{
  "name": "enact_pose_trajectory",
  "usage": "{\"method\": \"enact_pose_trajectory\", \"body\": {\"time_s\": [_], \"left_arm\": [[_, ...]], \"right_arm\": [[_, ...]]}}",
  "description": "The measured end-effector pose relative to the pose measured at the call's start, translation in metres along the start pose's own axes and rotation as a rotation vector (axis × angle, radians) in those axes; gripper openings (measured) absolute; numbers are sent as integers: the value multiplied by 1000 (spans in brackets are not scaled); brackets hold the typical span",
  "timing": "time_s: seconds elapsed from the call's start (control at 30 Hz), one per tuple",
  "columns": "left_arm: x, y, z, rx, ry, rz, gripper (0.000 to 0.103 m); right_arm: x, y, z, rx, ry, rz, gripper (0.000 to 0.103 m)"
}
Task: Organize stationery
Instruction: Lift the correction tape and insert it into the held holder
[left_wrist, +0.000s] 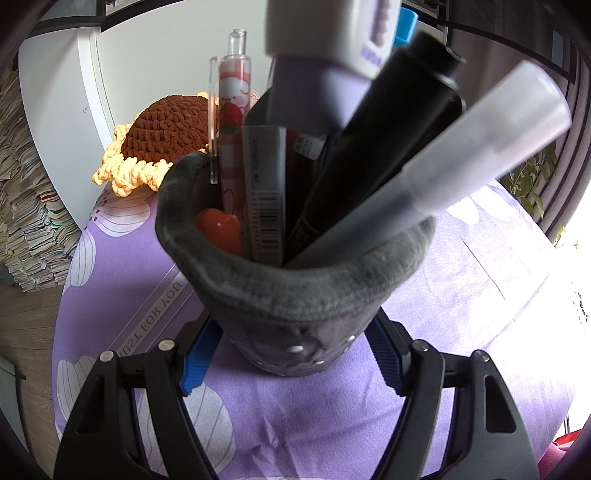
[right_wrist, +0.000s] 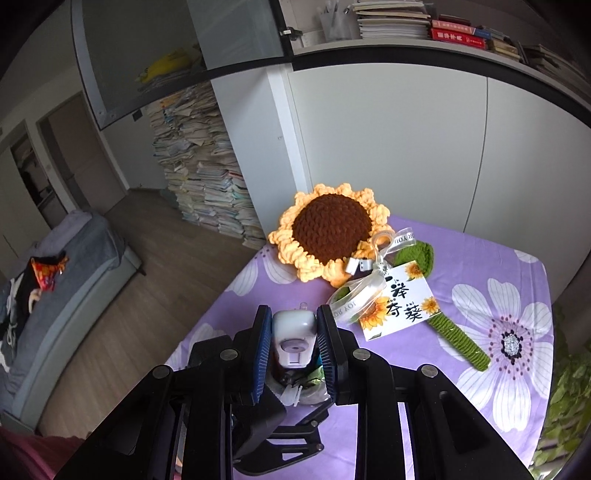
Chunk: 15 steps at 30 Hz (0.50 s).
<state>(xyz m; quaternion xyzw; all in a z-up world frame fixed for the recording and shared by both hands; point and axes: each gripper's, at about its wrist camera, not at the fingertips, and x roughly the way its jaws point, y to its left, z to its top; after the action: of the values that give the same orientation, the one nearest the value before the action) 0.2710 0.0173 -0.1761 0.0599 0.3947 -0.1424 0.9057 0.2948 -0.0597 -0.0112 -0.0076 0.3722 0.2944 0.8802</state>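
Observation:
In the left wrist view my left gripper (left_wrist: 291, 354) is shut on a grey felt pen holder (left_wrist: 295, 291) standing on the purple cloth. The holder is packed with pens: a pink strawberry pen (left_wrist: 232, 122), a black marker (left_wrist: 373, 147), a frosted pen (left_wrist: 443, 177), a barcoded ruler (left_wrist: 266, 192) and an orange item (left_wrist: 218, 229). A white and lilac correction tape (left_wrist: 332, 29) hangs above the holder. In the right wrist view my right gripper (right_wrist: 293, 332) is shut on that white correction tape (right_wrist: 293, 332), directly over the holder, which is mostly hidden.
A crocheted sunflower (right_wrist: 328, 229) with a green stem (right_wrist: 458, 339) and a white gift card (right_wrist: 395, 306) lies on the purple flowered tablecloth (right_wrist: 498, 266). White cabinet doors (right_wrist: 388, 147) stand behind the table. Stacked papers (right_wrist: 207, 166) and a bed (right_wrist: 55, 280) are to the left.

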Motion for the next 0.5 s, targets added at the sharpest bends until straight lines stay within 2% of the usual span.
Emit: {"method": "enact_pose_trajectory", "body": {"time_s": [0.5], "left_arm": [[0,0,0,0,0,0,73]], "right_arm": [[16,3,-7,-2,50,13,26]]}}
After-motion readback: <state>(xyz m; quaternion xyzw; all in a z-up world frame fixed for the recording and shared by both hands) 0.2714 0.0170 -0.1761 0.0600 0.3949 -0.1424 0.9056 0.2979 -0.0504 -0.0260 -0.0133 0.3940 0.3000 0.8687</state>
